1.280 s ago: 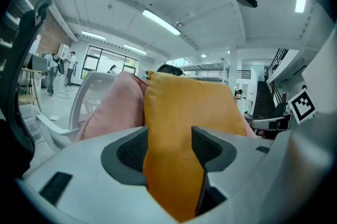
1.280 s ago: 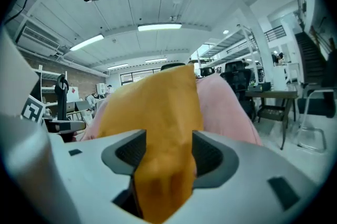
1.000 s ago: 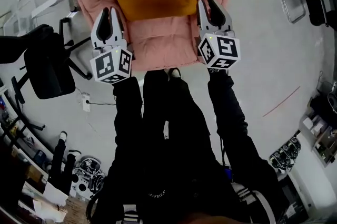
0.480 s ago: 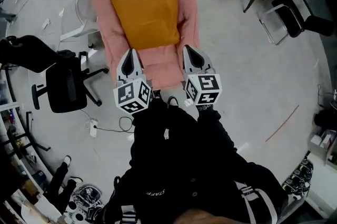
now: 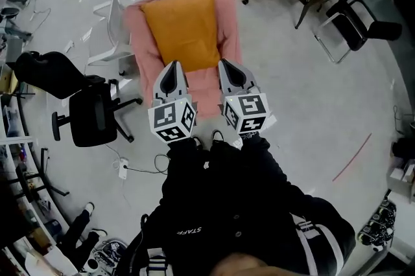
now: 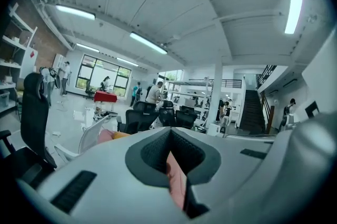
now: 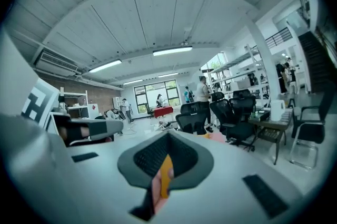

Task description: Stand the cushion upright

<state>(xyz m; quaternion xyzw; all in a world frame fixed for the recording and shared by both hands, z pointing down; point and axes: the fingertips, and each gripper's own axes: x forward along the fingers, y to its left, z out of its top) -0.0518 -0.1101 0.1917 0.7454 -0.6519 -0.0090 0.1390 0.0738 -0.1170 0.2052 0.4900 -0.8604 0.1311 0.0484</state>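
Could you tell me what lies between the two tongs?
In the head view, the pink chair's seat fills the gap between the left tongs and the right tongs; the orange cushion lies beyond their tips.

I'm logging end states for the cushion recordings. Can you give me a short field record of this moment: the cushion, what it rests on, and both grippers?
cushion: orange cushion, on the far part of the seat; seems propped on the backrest, but the steep view leaves that unsure
support: pink armchair, on the floor
left gripper: jaws together, empty, apart from the cushion
right gripper: jaws together, empty, apart from the cushion
nearby: black office chair beside the armchair
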